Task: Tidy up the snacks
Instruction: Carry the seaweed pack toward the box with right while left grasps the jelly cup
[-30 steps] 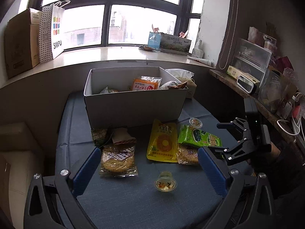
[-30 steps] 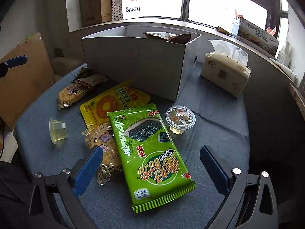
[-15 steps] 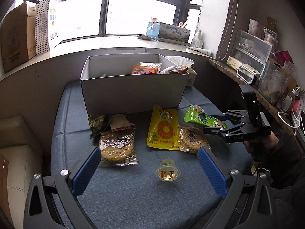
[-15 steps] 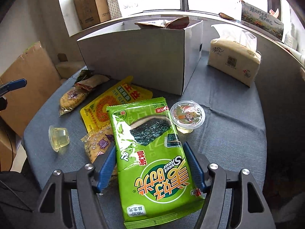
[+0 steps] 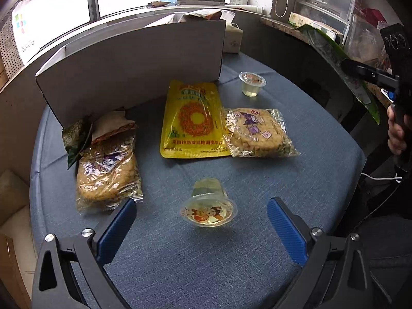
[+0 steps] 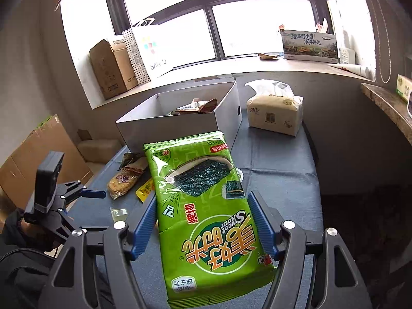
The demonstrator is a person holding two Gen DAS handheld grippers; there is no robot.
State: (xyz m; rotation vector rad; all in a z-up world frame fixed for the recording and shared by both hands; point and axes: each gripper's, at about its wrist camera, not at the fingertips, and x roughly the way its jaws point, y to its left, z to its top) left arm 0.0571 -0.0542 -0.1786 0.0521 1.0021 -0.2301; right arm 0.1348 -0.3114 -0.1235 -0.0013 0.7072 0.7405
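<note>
My right gripper (image 6: 203,216) is shut on a green seaweed snack pack (image 6: 206,206) and holds it in the air, in front of the grey cardboard box (image 6: 167,128). The pack also shows at the right of the left wrist view (image 5: 342,61). My left gripper (image 5: 202,221) is open, low over the blue table. A tipped jelly cup (image 5: 209,207) lies between its fingers. A yellow pouch (image 5: 194,118), two clear cracker packs (image 5: 257,132) (image 5: 106,167) and an upright jelly cup (image 5: 251,83) lie before the box (image 5: 128,69).
A tissue pack (image 6: 274,114) stands right of the box. Some snacks lie inside the box (image 6: 198,105). A dark green wrapper (image 5: 76,136) sits at the box's left corner. The window sill holds cartons and a bag (image 6: 113,67). Shelves with clutter stand at the right (image 5: 327,7).
My right gripper closed on the green seaweed pack and lifted it off the table. My left gripper moved lower and closer to the tipped jelly cup.
</note>
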